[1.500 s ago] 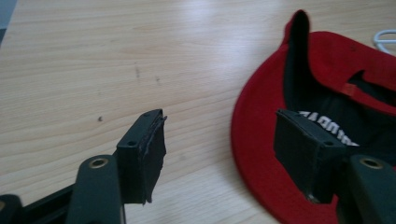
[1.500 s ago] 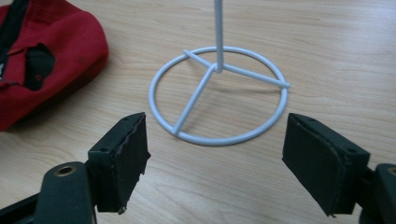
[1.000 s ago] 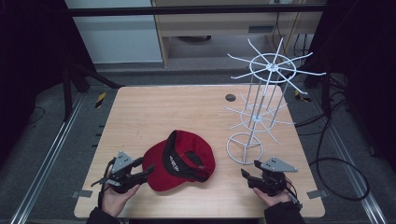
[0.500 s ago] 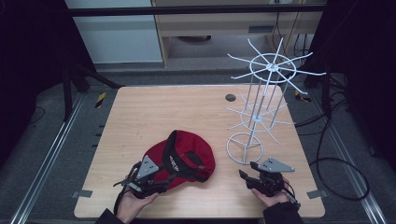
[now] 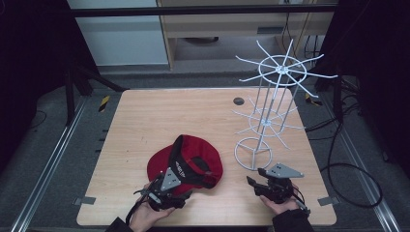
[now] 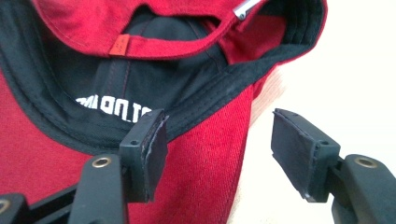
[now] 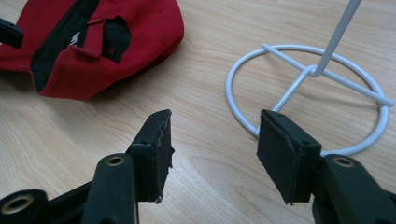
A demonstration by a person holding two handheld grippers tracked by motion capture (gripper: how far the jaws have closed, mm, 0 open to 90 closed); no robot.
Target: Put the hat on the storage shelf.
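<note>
Item, red cap [image 5: 186, 162]: lying upside down on the table [image 5: 145, 121] beside the white wire rack [image 5: 270, 116], not yet gripped (apparently), our left gripper [image 6: 215, 154] just opening astride its edge, right gripper [image 7: 212, 154] open, empty; hanging remains.

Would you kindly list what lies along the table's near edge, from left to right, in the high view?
Left tool → red cap → rack base ring → right tool
</note>
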